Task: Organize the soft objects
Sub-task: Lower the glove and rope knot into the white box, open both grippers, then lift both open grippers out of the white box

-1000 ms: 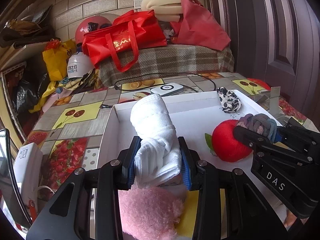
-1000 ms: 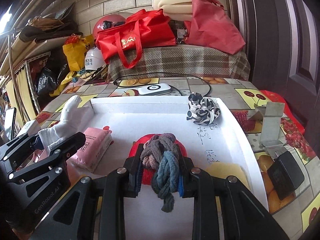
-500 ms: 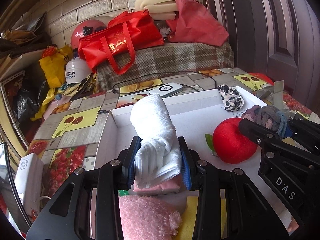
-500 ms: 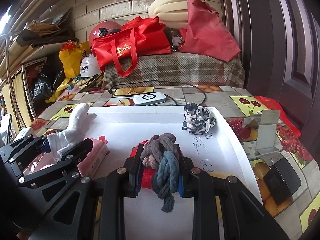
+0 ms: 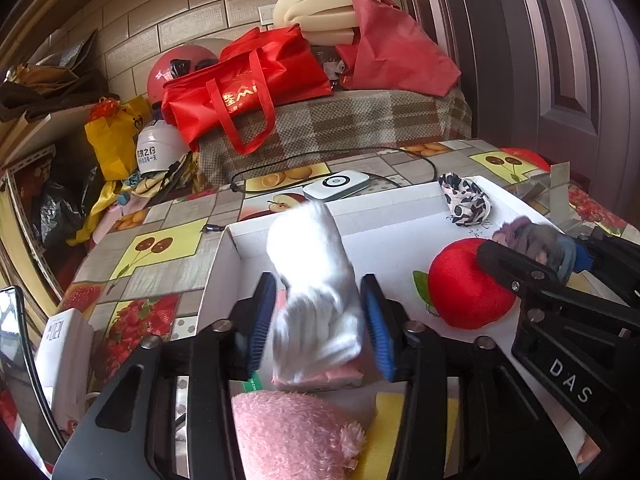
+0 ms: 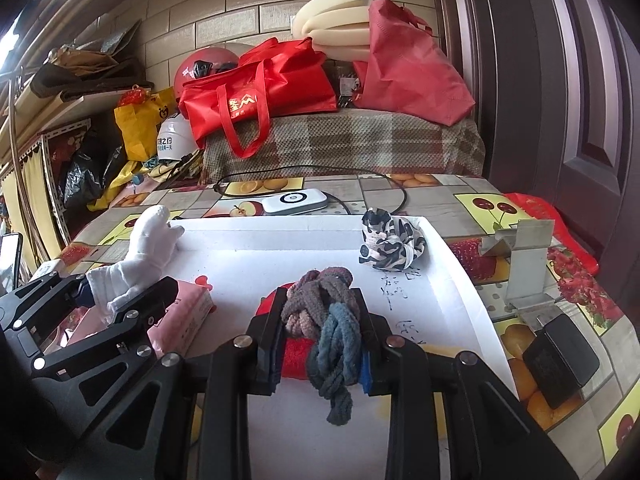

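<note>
My left gripper (image 5: 318, 286) hangs over the near left corner of the white box (image 5: 400, 200). Its jaws are opening around a white glove (image 5: 316, 280). The glove is blurred and sags onto a pink tissue pack (image 5: 320, 380), loose between the pads. In the right wrist view my right gripper (image 6: 320, 300) holds a mauve and blue braided rope (image 6: 324, 320) just above a red plush apple (image 5: 460, 292). Its jaws are opening too, though both pads still touch the rope. A black and white scrunchie (image 6: 390, 246) lies in the far right corner of the box.
A pink plush (image 5: 292, 436) and a yellow sponge (image 5: 384, 420) sit under my left gripper. Beyond the box lies a white device (image 6: 294, 202) with a black cable. A metal bracket (image 6: 520, 264) and a black block (image 6: 560, 360) stand to its right. Red bags crowd the bench behind.
The left jaws have spread a little, and the white glove has come loose and turned blurred between them. The right gripper and its rope look the same.
</note>
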`<state>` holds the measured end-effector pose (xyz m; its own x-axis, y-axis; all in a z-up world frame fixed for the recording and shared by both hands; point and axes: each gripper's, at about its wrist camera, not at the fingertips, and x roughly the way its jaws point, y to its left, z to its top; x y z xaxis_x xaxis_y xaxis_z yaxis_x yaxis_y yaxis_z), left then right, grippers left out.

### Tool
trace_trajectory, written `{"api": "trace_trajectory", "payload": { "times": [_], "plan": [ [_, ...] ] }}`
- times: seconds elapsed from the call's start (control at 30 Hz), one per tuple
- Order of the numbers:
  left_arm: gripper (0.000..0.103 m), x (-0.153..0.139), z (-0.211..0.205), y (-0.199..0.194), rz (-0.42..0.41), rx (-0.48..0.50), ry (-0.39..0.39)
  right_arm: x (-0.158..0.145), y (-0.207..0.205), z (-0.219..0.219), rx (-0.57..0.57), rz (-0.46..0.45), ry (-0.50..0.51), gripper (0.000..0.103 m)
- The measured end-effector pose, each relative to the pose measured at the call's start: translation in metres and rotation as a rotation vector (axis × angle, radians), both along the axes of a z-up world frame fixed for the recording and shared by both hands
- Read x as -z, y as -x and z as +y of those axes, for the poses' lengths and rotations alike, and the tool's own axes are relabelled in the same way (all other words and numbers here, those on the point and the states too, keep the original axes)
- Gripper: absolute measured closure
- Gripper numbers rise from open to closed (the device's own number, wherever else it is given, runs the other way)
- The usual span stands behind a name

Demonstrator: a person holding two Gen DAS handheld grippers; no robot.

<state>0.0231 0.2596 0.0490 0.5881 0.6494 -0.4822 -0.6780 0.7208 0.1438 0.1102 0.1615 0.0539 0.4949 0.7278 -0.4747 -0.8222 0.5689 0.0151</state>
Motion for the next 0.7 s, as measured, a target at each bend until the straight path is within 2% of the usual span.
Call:
{"api": "trace_trajectory", "payload": {
  "times": [0.03,0.07,0.13,0.17,0.2,0.23,0.4,0.47,0.53,0.7],
  "plan": [
    [0.04,0.0,0.001,0.001,-0.003,-0.017,0.001,0.0,0.0,-0.001,0.008,-0.003,-0.001,0.053],
    [0.036,-0.001,0.005,0.004,-0.013,-0.033,0.007,-0.001,-0.002,-0.003,0.029,-0.004,-0.008,0.051],
    [0.022,-0.002,0.011,0.011,-0.045,-0.057,0.026,-0.001,-0.007,-0.008,0.053,0.015,-0.027,0.037],
    [0.02,-0.003,0.013,0.015,-0.064,-0.065,0.035,-0.002,-0.009,-0.01,0.065,0.024,-0.036,0.032],
    [0.015,-0.003,0.015,0.018,-0.079,-0.069,0.041,-0.002,-0.011,-0.013,0.076,0.034,-0.047,0.023],
    [0.012,-0.004,0.016,0.019,-0.088,-0.077,0.042,-0.002,-0.013,-0.015,0.079,0.042,-0.057,0.02],
    [0.011,-0.007,0.013,0.031,-0.148,-0.106,0.02,-0.004,-0.003,-0.016,0.076,-0.005,-0.067,0.018],
    [0.011,-0.01,0.011,0.04,-0.197,-0.117,0.013,-0.005,0.0,-0.016,0.072,-0.021,-0.072,0.013],
    [0.008,-0.012,0.011,0.047,-0.233,-0.126,0.01,-0.006,0.0,-0.017,0.071,-0.028,-0.079,0.0],
    [0.006,-0.013,0.011,0.051,-0.245,-0.125,0.015,-0.009,0.005,-0.024,0.064,-0.062,-0.117,0.0]
  ]
}}
